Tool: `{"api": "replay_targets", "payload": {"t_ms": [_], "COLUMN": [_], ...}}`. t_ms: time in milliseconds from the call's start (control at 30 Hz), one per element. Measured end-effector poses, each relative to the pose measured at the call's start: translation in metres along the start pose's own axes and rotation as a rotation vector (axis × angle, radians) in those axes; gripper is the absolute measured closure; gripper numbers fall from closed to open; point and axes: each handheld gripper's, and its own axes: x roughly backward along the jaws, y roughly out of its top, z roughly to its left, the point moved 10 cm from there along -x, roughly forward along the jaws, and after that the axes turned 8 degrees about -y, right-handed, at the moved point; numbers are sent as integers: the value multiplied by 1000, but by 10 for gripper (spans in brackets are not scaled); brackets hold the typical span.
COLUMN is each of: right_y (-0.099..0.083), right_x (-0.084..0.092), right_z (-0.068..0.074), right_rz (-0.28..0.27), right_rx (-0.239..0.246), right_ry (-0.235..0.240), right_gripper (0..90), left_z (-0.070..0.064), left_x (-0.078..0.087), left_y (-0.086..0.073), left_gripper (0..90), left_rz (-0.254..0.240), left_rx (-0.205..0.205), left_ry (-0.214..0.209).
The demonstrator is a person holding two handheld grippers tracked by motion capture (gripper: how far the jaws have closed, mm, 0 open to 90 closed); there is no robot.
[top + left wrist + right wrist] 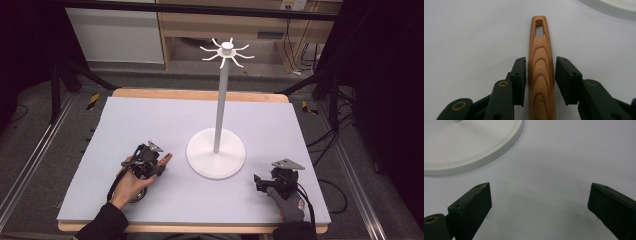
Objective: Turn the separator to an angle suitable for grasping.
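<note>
Left gripper (540, 75) straddles a wooden handle (541, 75) lying flat on the table (150, 120), just left of the white stand (216, 152). Jaws sit close on either side of the handle with thin gaps showing, so not clamped yet: released, handle between the pads (520, 75). The handle's far end has a hanging hole (539, 29) and points toward the stand's base. In the high view the left gripper (159, 164) is low on the table with the handle tip (167, 158) poking out past it.

Right gripper (539, 202) is wide open, nothing between the jaws, parked over bare table beside the base (486, 157). In the high view the right gripper (261, 182) sits right of the stand.

Risks, as judged:
- Handle is narrow, smooth and tapered; it could slip or pivot when lifted.
- Handle is slightly nearer the left pad; an uneven close may nudge it sideways.
- Grip is far from the hole end, so the long free end may swing and miss a hook (227, 51).
- Stand is tall on a thin pole; a bump could rock it.
</note>
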Motion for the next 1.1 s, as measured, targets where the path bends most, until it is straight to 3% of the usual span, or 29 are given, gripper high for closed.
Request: {"api": "replay_targets", "payload": {"t_ms": [200, 333, 1100], "right_y": [-1, -1, -2], "right_x": [-1, -1, -3], "right_z": [0, 0, 1], "right_rz": [6, 7, 18], "right_rx": [1, 2, -8], "right_ry": [-4, -3, 0], "right_gripper": [56, 56, 55], "left_z": [-1, -2, -1], "left_x": [0, 0, -1], "left_y": [0, 0, 1], "left_gripper": [604, 663, 665], "left_rz": [2, 10, 17], "left_rx": [-5, -2, 11], "left_ry": [10, 1, -14]}}
